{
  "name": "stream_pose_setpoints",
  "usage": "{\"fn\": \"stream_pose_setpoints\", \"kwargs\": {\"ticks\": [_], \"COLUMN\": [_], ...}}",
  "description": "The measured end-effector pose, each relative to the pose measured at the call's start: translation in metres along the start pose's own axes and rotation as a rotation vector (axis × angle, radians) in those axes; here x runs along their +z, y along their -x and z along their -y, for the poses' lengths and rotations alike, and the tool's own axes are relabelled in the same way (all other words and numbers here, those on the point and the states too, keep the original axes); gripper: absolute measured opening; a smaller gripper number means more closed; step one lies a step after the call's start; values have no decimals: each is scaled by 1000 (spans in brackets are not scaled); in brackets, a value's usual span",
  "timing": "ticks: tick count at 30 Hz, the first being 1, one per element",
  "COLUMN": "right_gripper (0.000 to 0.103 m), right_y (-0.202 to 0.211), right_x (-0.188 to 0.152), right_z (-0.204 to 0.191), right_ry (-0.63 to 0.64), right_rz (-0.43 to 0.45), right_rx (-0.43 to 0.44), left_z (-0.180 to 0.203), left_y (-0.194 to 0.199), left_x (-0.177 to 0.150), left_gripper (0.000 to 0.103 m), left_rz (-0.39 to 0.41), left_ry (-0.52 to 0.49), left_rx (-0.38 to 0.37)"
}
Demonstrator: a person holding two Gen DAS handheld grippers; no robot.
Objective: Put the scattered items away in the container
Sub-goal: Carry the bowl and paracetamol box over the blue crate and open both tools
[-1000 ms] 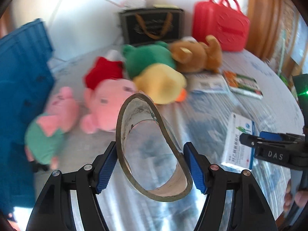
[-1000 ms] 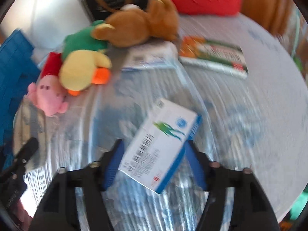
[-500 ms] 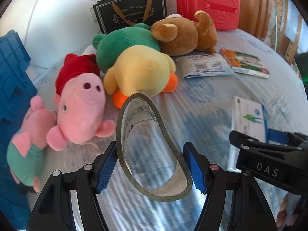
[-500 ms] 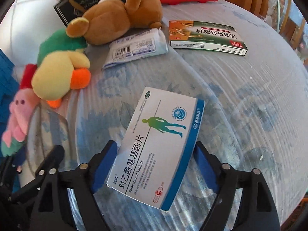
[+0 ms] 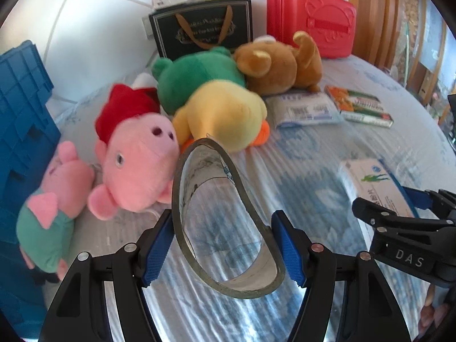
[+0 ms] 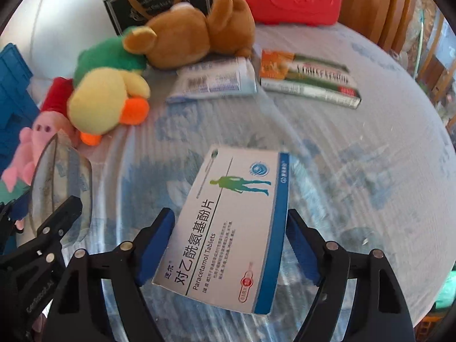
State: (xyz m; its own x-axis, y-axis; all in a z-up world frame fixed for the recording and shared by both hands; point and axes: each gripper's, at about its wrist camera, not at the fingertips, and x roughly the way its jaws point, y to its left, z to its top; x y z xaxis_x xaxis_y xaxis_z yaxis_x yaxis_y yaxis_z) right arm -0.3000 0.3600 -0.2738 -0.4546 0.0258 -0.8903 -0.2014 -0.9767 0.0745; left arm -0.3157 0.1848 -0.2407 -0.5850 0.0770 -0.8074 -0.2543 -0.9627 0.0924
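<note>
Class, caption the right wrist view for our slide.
Right claw closing around a paracetamol box on the table, plush toys behind.

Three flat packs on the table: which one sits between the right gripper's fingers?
The white-and-blue paracetamol tablet box. The white-blue sachet pack and orange-green box lie farther back, beside the brown plush bear.

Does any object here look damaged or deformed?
Yes. The nearly empty clear tape roll between the left gripper pads is squashed out of round into a bent oval. The white and blue paracetamol box between the closing right gripper jaws looks intact.
</note>
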Motion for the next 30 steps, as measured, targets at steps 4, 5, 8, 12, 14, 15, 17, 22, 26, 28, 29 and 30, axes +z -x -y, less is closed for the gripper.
{"fn": "stream_pose_setpoints", "kwargs": {"ticks": [4,5,8,12,14,15,17,22,26,28,29,30], "right_gripper": [75,75,75,76,83,82,75,74,74,74,74,74], "right_y": [1,-1,-16,-25,-32,-33,-32,-6,36,58,69,82], "right_x": [3,0,-9,-6,-3,-2,-1,3,21,32,38,43], "right_z": [0,-2,0,7,3,1,-2,-5,-18,-30,-35,-43], "right_ry": [38,43,61,36,63,77,107,127,161,185,197,208], "right_rz": [-56,-93,-188,-212,-209,-204,-186,-101,9,59,86,115], "right_rx": [12,17,-18,-3,-22,-35,-47,3,53,75,85,97], "left_z": [-1,0,3,11,15,17,17,15,5,-7,-15,-22], "left_y": [12,13,9,-3,-9,-10,-10,7,39,60,73,85], "left_x": [1,0,-6,-12,-14,-15,-15,-6,9,19,24,29], "left_gripper": [69,69,69,69,69,69,69,69,68,68,68,68], "left_rz": [12,11,-2,-33,-45,-49,-50,-13,56,99,125,149], "left_ry": [0,-1,-3,-14,-20,-21,-21,-17,2,19,29,38], "left_rx": [2,2,1,-6,-6,-7,-12,-7,12,30,40,52]}}
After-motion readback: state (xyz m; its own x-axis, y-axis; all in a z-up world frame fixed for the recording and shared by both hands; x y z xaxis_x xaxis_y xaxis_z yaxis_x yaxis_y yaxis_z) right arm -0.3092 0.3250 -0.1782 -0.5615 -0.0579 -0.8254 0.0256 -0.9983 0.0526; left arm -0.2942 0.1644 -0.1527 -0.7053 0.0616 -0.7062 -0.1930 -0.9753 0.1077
